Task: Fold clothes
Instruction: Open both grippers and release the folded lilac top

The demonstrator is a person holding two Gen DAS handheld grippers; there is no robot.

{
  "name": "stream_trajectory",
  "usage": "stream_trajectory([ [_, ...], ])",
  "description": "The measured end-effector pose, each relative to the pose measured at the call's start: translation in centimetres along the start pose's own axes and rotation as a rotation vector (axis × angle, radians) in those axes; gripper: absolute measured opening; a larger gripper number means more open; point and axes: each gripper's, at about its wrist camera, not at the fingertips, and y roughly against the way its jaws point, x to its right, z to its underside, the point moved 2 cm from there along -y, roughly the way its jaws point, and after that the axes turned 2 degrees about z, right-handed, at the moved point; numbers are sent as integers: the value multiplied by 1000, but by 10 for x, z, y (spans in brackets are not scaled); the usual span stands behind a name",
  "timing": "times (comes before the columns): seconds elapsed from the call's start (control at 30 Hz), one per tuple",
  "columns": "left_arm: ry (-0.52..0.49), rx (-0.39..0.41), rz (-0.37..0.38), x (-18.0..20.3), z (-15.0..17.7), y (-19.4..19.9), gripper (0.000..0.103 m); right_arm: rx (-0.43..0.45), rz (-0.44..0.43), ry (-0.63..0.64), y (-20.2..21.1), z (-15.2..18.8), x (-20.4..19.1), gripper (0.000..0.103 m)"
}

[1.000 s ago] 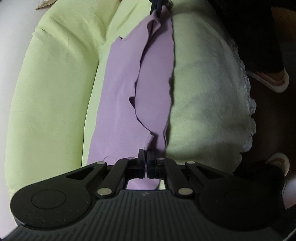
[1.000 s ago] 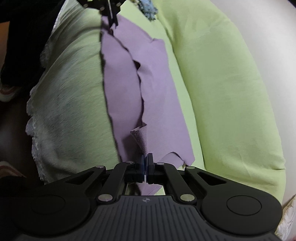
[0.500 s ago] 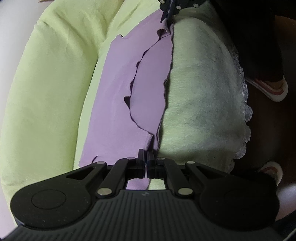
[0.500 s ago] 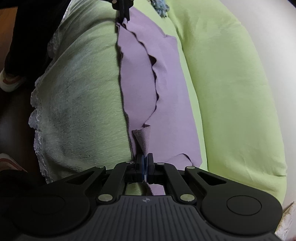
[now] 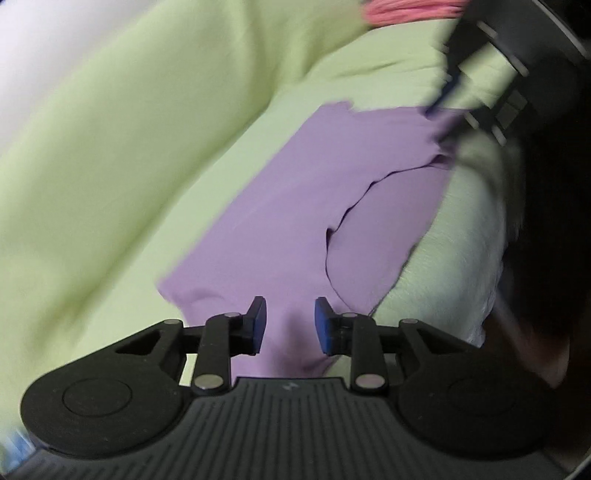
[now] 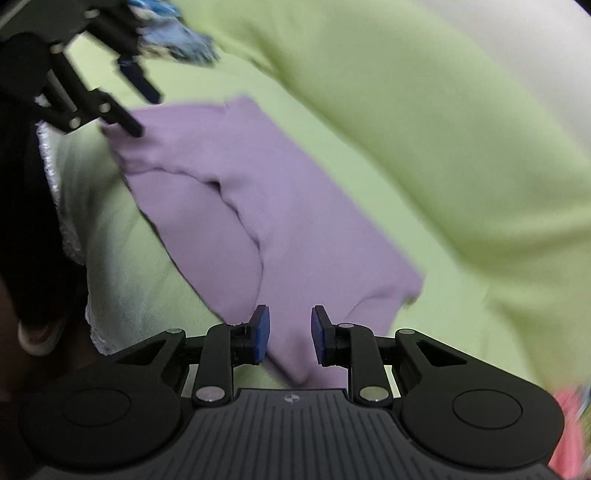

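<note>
A light green sofa (image 5: 122,155) fills most of both wrist views, its back cushion bulging along one side and its seat running beneath. The front edge of the seat is covered by a paler, rougher green throw (image 6: 122,280) with a white lace trim hanging over the side. Both pictures are smeared by motion, so fine detail is lost.

On the seat, between the back cushion and the throw, lies a purple cloth (image 5: 295,221), folded lengthwise into a long strip. One layer lies on top of the other, and its wavy edge runs down the middle of the strip. The cloth rests flat on the sofa; neither tool grips it.

The left gripper (image 5: 290,325) hovers over one end of the strip. Its jaws have just been opening and stand apart, with nothing pinched between the blue pads (image 5: 258,321); the cloth shows in the gap behind them. The right gripper (image 6: 290,334) hangs over the opposite end in the same way, its jaws freshly parted and clear of the cloth.

A crumpled blue patterned fabric (image 6: 177,40) sits far back on the sofa. Something pink (image 5: 406,11) shows at the frame's edge, too blurred to identify. A shoe (image 6: 40,336) is visible on the dark floor.
</note>
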Motion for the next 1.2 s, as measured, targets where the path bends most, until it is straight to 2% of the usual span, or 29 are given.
stream_trajectory([
  [0.03, -10, -29, 7, 3, 1, -8, 22, -28, -2, -11, -5, 1, 1, 20],
  [0.13, -40, 65, 46, -7, -10, 10, 22, 9, -39, -127, 5, -9, 24, 21],
  [0.23, 65, 176, 93, -49, -33, 8, 26, 87, -66, -277, -2, -32, 62, 25],
  [0.3, 116, 195, 100, -74, -49, -19, 26, 127, -18, -327, -30, -52, 84, 26],
  [0.4, 113, 192, 87, -103, -60, -62, 26, 131, 75, -331, -84, -70, 109, 26],
  [0.47, 107, 137, 119, -116, -57, -92, 26, 90, 87, -343, -115, -70, 123, 26],
  [0.5, 113, 94, 141, -121, -54, -107, 26, 53, 73, -355, -130, -65, 130, 26],
  [0.53, 145, 90, 169, -127, -51, -113, 26, 29, 51, -387, -140, -59, 138, 29],
  [0.57, 179, 90, 198, -132, -52, -115, 25, 21, 25, -444, -141, -56, 147, 33],
  [0.63, 202, 54, 232, -140, -61, -112, 24, -21, -12, -559, -136, -56, 166, 32],
  [0.73, 224, 36, 274, -150, -75, -109, 24, -39, -30, -625, -126, -62, 177, 32],
  [0.77, 224, 11, 281, -154, -77, -113, 24, -64, -50, -640, -130, -63, 177, 31],
  [0.83, 244, -113, 304, -164, -76, -136, 26, -117, -73, -665, -142, -63, 176, 33],
  [0.87, 276, -132, 339, -171, -75, -143, 26, -139, -74, -689, -147, -62, 180, 38],
  [0.9, 284, -164, 355, -178, -82, -145, 26, -166, -78, -733, -149, -61, 186, 38],
  [0.97, 288, -236, 377, -193, -97, -146, 19, -228, -66, -817, -144, -64, 199, 38],
  [1.07, 242, -241, 396, -210, -112, -139, 20, -233, -22, -849, -123, -73, 204, 37],
  [1.2, 137, -380, 396, -209, -119, -158, 20, -374, -16, -949, -112, -80, 182, 37],
])
